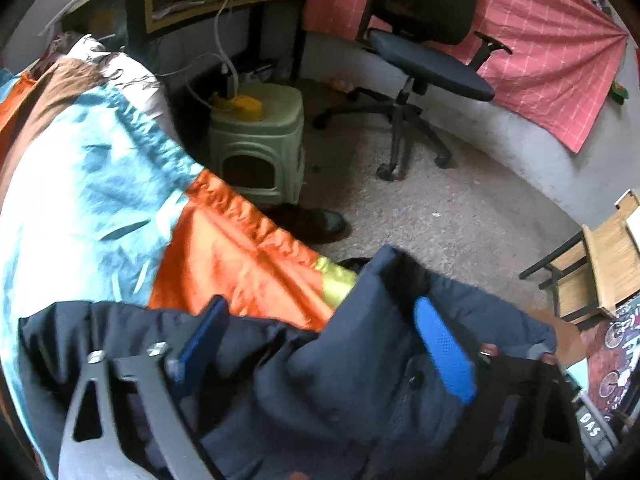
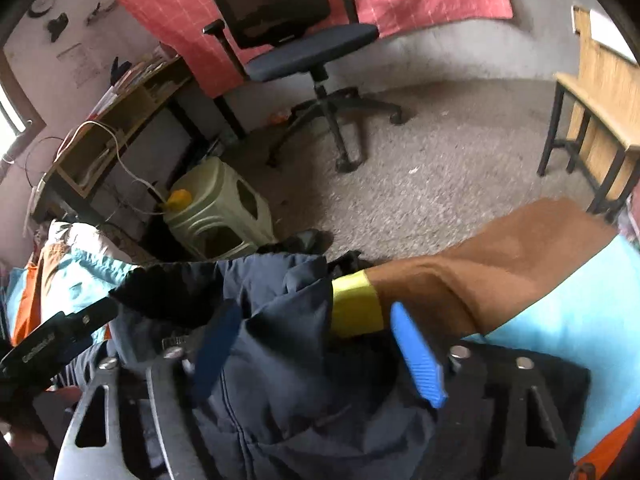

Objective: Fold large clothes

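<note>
Two claws: both sit low over the same dark navy padded jacket [image 1: 360,360], which lies bunched on the bed at its near edge.
Left claw [image 1: 320,344]: its blue fingers [image 1: 444,356] stand wide apart with a thick hump of the navy fabric between them; they straddle the cloth and I judge they are not pinching it.
Right claw [image 2: 316,348]: the jaws are likewise spread, one blue finger on each side of a rumpled fold; nothing looks clamped.
Garment position: the jacket rests on a patchwork satin bedspread of turquoise, orange, brown and yellow panels [image 1: 100,200], with part of it close to the mattress edge above the speckled grey floor [image 1: 460,208].
Surroundings: a pale green plastic stool [image 1: 260,148] carrying a yellow object, a black swivel office chair [image 1: 424,60] and a wooden table with shelves [image 2: 120,120] stand beyond the bed.
Step in hand: I judge this is the approach to a grip, before any fold is made.
Risk, thickness: the padding is bulky, so closing on the hump may catch only the outer shell and let it slip out on the lift.
Risk, bedspread: the satin looks slick; a bite taken too deep could pick up the cover with the jacket.
Risk, edge: a pull toward the floor side could slide the whole garment off the bed.
</note>
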